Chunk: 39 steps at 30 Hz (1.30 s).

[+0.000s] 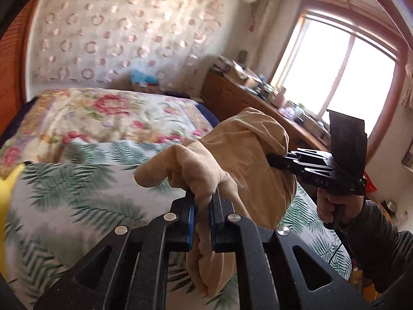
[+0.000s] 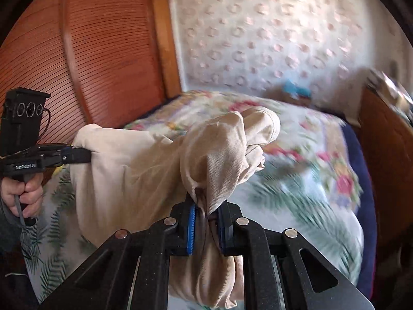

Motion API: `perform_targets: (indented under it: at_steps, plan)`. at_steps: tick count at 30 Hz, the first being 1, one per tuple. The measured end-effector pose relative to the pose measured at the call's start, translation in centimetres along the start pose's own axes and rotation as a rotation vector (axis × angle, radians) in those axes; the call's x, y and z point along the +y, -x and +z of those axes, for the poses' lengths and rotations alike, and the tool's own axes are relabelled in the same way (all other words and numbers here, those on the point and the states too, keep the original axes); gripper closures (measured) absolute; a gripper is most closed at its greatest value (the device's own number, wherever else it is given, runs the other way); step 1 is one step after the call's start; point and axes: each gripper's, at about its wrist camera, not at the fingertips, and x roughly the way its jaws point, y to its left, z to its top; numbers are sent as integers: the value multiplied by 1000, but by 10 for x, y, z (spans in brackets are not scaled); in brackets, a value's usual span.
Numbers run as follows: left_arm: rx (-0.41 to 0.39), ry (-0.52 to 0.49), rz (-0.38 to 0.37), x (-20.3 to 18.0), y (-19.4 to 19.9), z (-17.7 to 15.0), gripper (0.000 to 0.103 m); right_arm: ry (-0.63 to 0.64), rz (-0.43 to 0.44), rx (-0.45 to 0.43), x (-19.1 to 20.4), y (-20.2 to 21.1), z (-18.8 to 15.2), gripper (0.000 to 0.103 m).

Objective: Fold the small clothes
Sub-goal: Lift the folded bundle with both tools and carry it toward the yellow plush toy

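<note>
A small beige garment [image 1: 245,155] hangs in the air above the bed, bunched and stretched between both grippers. My left gripper [image 1: 204,201] is shut on one bunched edge of it, cloth squeezed between the blue pads. In the left wrist view the right gripper [image 1: 273,161] comes in from the right, a hand on its handle, its tips buried in the cloth. My right gripper [image 2: 206,211] is shut on another bunch of the beige garment [image 2: 134,170]. The left gripper [image 2: 85,156] shows at the left of that view, clamped on the garment's far edge.
Under the garment lies a bed with a leaf-print sheet [image 1: 77,186] and a floral quilt [image 1: 103,113]. A wooden headboard [image 2: 98,51] stands at the left, a cluttered wooden dresser [image 1: 245,95] by the window. Something yellow [image 1: 7,188] lies at the left edge.
</note>
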Motion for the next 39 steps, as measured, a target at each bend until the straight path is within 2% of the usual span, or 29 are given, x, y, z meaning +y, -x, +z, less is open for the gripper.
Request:
perform_targets:
  at_steps: [6, 10, 13, 16, 19, 21, 22, 23, 25, 28, 29, 30, 31, 33, 35, 39]
  plan:
    - [-75, 79, 177, 62, 58, -23, 93, 188, 133, -16, 67, -80, 65, 89]
    - [-118, 148, 267, 99, 90, -43, 93, 299, 214, 3, 119, -145, 106, 89]
    - [-127, 203, 311, 123, 101, -58, 93, 376, 258, 16, 153, -186, 128, 89]
    - [-99, 247, 359, 143, 98, -74, 93, 434, 284, 44, 183, -224, 146, 89]
    - [-64, 268, 393, 160, 95, -85, 93, 415, 284, 87, 178, -270, 163, 89]
    - [-48, 275, 418, 162, 91, -88, 93, 374, 251, 107, 177, -294, 173, 89]
    - [-38, 281, 430, 164, 90, -90, 93, 342, 246, 113, 173, -300, 179, 85]
    - [-34, 284, 432, 164, 89, -91, 93, 312, 235, 111, 170, -301, 182, 74]
    - [-31, 279, 427, 164, 89, -92, 92, 269, 196, 95, 166, -299, 185, 64]
    - [-32, 271, 431, 165, 95, -92, 75, 243, 172, 102, 172, -286, 166, 64]
    - [-40, 269, 439, 164, 98, -91, 66, 226, 156, 110, 173, -272, 153, 64]
    - [-52, 263, 443, 163, 102, -90, 56, 202, 148, 117, 167, -268, 147, 64]
    - [-64, 253, 457, 161, 106, -89, 53, 177, 147, 128, 164, -269, 142, 64]
    - [-77, 235, 471, 159, 111, -85, 34, 142, 136, 150, 153, -264, 130, 64]
    - [-93, 218, 488, 156, 115, -81, 23, 119, 129, 167, 145, -262, 121, 64]
    - [-90, 174, 516, 147, 116, -75, 22, 89, 141, 197, 143, -267, 112, 64]
